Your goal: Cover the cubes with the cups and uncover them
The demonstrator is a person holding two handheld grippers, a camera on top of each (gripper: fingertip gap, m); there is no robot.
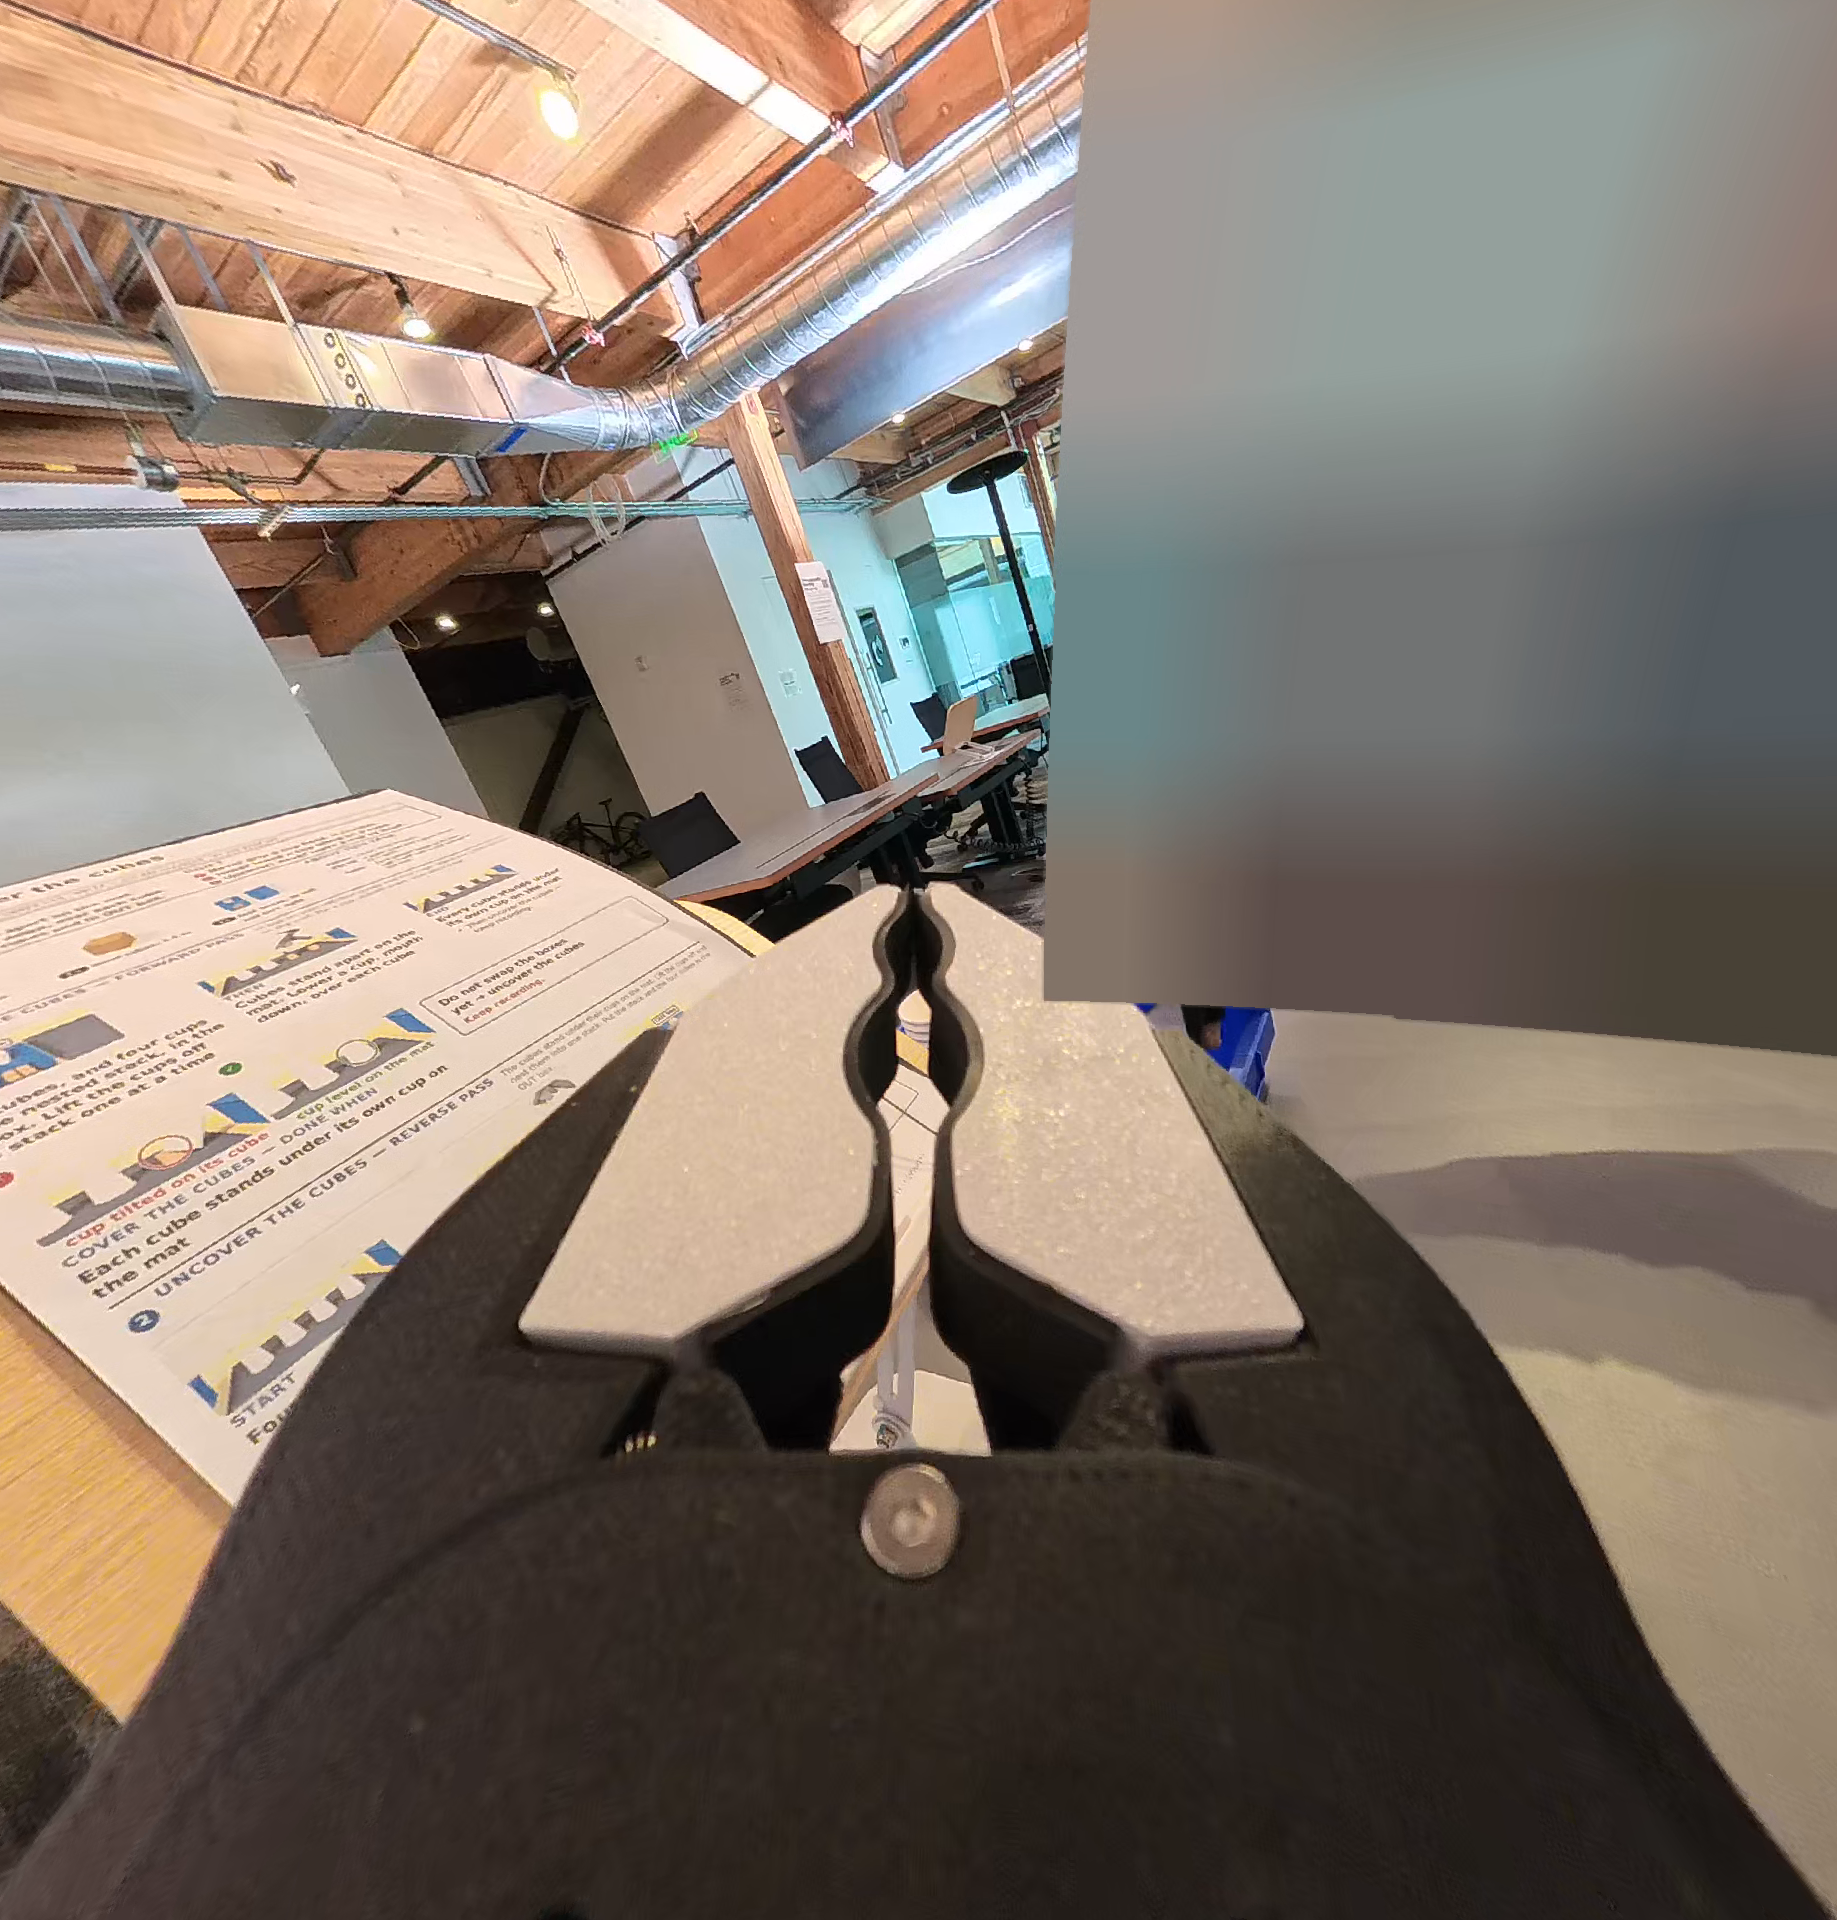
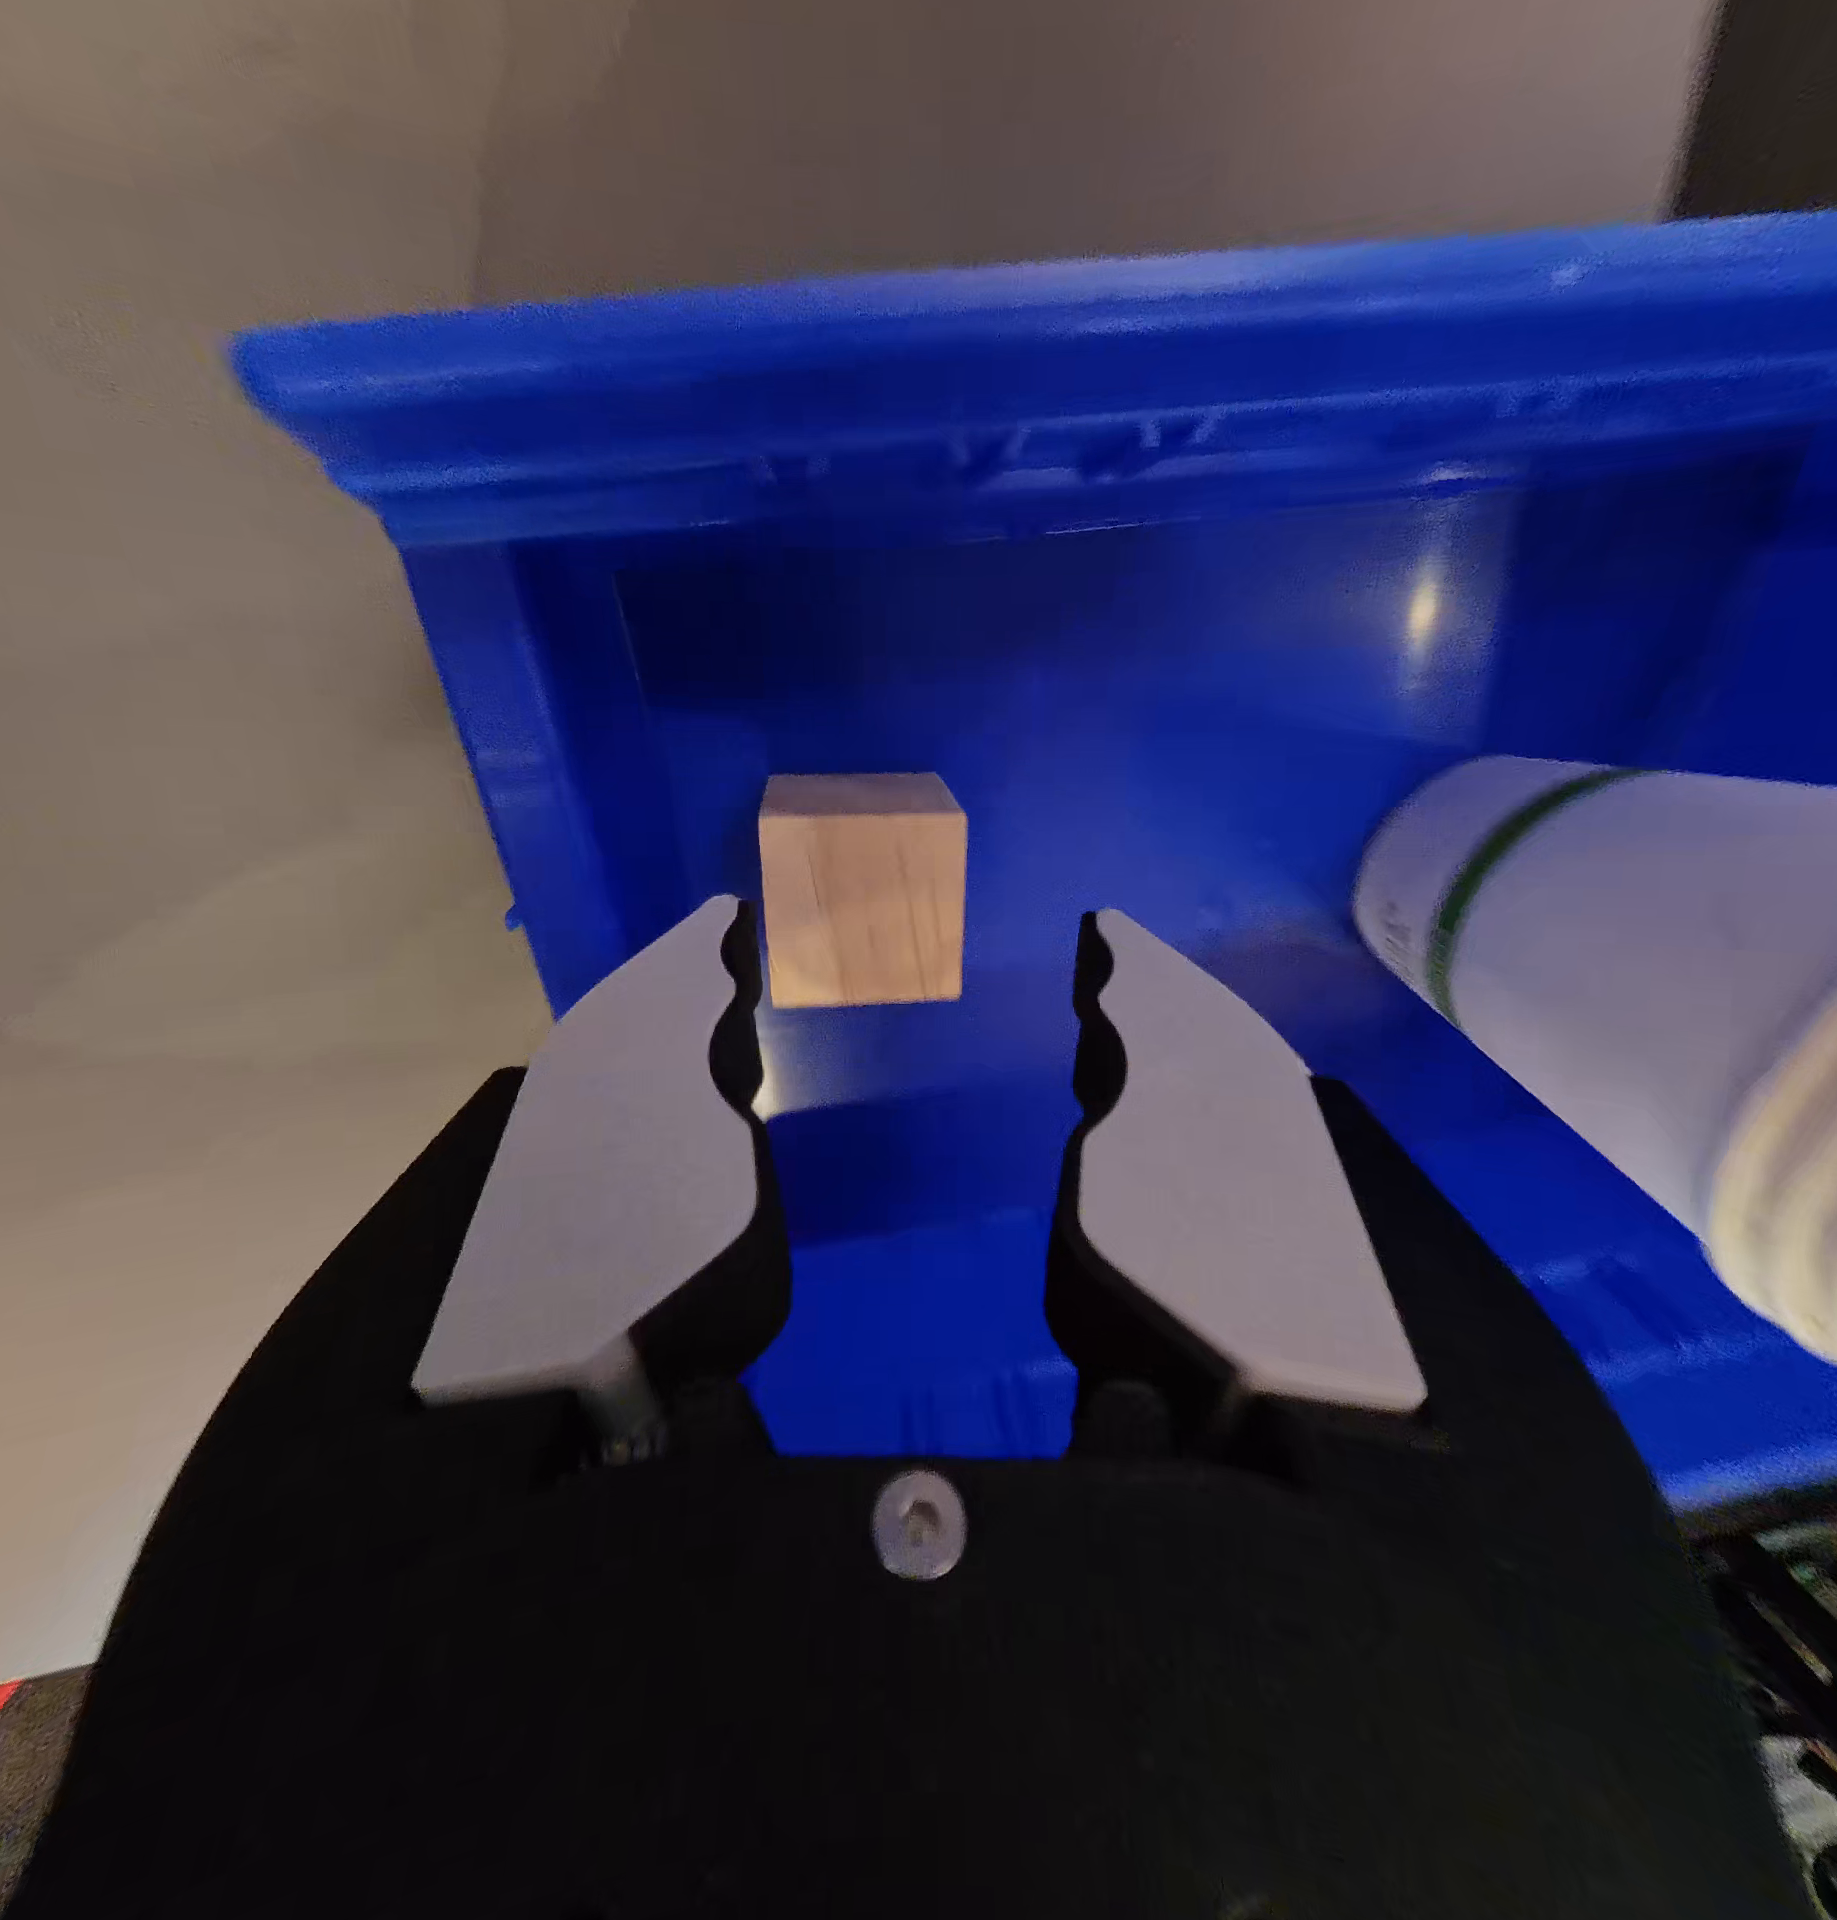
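Note:
In the right wrist view a wooden cube (image 2: 862,891) sits inside a blue plastic bin (image 2: 997,405), near its left wall. My right gripper (image 2: 912,920) is open and empty, with its fingertips just in front of the cube. A stack of white paper cups with a green band (image 2: 1620,966) lies on its side in the bin at the right. In the left wrist view my left gripper (image 1: 916,902) is shut and empty, raised and pointing out over the table into the room. A bit of a white cup shows between its fingers.
A printed instruction sheet (image 1: 270,1039) lies on the wooden table (image 1: 52,1475) at the left. A grey mat (image 1: 1620,1299) covers the table at the right, with a blue bin's corner (image 1: 1241,1049) behind the fingers. Desks and chairs stand farther back.

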